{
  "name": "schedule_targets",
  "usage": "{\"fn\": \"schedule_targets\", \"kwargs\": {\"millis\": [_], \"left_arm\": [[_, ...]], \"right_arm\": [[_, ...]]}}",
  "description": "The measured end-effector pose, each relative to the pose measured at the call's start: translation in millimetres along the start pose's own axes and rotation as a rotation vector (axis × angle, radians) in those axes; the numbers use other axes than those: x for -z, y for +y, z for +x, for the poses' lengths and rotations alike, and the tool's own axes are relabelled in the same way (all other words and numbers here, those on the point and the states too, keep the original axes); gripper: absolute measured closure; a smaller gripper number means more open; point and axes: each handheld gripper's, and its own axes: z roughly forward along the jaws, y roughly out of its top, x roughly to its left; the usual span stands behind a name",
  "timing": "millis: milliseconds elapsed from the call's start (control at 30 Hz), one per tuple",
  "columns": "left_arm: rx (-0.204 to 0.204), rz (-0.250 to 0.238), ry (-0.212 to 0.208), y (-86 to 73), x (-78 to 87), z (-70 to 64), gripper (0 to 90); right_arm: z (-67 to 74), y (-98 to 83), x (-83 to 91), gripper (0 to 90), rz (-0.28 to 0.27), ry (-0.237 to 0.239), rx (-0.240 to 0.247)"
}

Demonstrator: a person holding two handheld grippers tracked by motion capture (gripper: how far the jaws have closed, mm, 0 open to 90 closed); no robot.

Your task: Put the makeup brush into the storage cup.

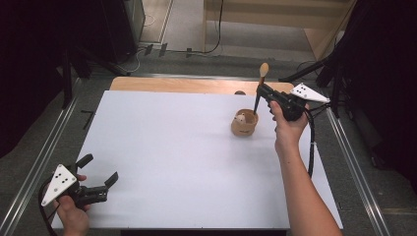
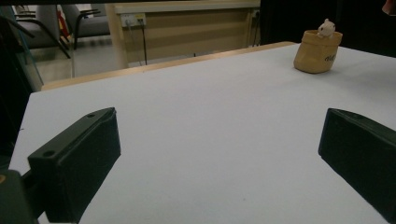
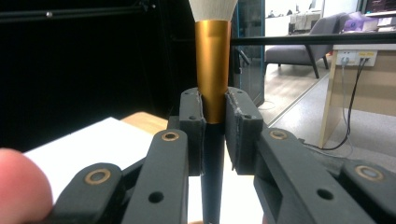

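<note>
Right claw (image 1: 261,91), clamped on the makeup brush (image 1: 260,84) held bristles-up over the tan pot (image 1: 244,123) on the tabletop (image 1: 187,147), should lower its handle vertically into the pot; left claw (image 1: 101,172) idle, wide.

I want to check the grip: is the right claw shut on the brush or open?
Shut on it. The right claw presses both pads on the brush, which stands upright.

Right gripper (image 3: 214,135) clamped on upright brush (image 3: 213,70), gold ferrule between pads, bristles at twelve o'clock.
</note>
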Motion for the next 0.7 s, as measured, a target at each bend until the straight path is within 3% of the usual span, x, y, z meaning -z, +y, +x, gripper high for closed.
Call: {"fn": "schedule_targets", "kwargs": {"millis": [700], "left_arm": [[-0.002,0.000,-0.001,0.1,0.2,0.0,0.0]], "right_arm": [[-2.6,-38.4,-3.1,79.7,0.043,-0.003,-0.018]]}}
